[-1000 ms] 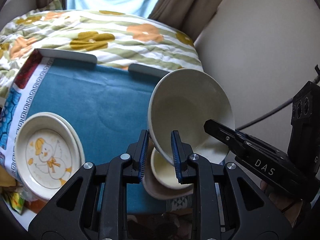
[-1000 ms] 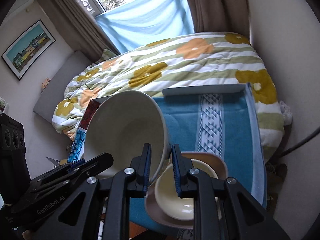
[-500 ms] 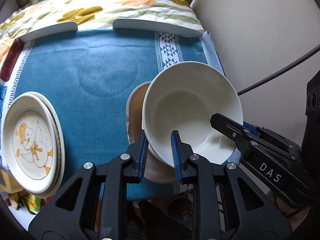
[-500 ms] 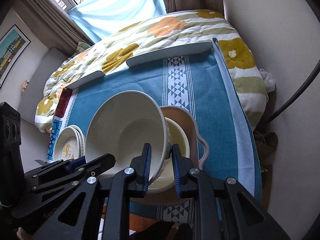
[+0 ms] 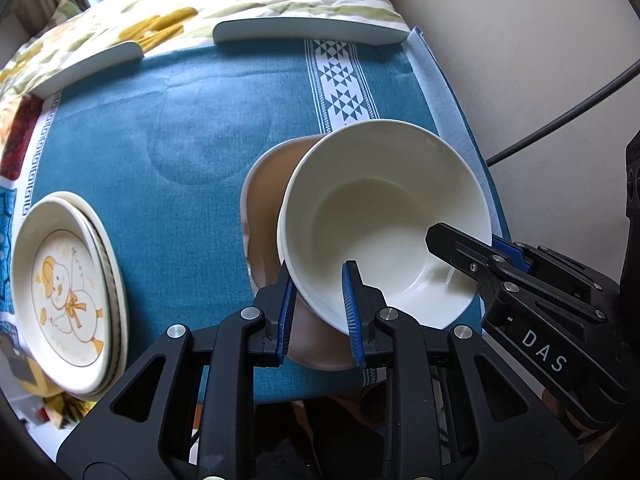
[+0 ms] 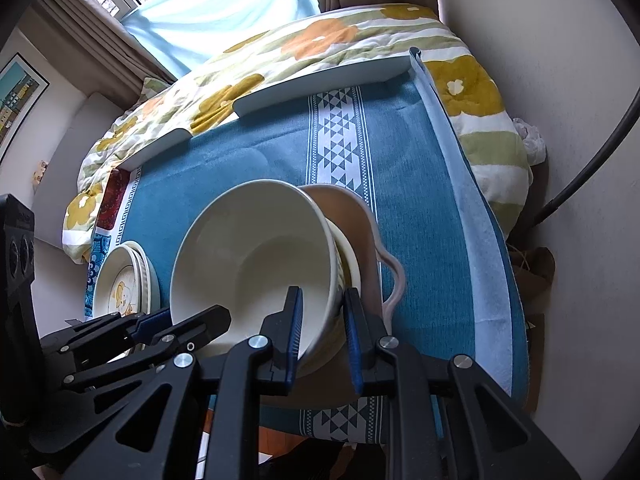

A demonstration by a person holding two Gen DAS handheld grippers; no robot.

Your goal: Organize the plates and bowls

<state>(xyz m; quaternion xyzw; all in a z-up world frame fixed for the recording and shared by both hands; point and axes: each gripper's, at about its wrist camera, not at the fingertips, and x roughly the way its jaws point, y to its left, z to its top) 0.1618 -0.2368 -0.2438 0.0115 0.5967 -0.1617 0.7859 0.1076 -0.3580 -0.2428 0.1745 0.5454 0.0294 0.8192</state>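
A large white bowl (image 5: 384, 216) (image 6: 256, 256) is held by both grippers, one on each side of its rim. My left gripper (image 5: 318, 292) is shut on the near left rim. My right gripper (image 6: 320, 320) is shut on the near right rim. The bowl sits down into a smaller cream bowl (image 6: 348, 260), which rests in a tan handled dish (image 5: 264, 200) (image 6: 360, 216) on the blue cloth. A stack of duck-print plates (image 5: 68, 296) (image 6: 120, 284) lies at the left.
The blue tablecloth (image 5: 160, 120) covers a tray table with raised white back rims (image 5: 312, 30). A floral quilt (image 6: 320, 40) lies behind. A wall and a black cable (image 5: 560, 120) are at the right.
Both grippers lowered the large white bowl from a tilted, raised position down onto the smaller bowl in the tan dish. The bowl is now nearly level.
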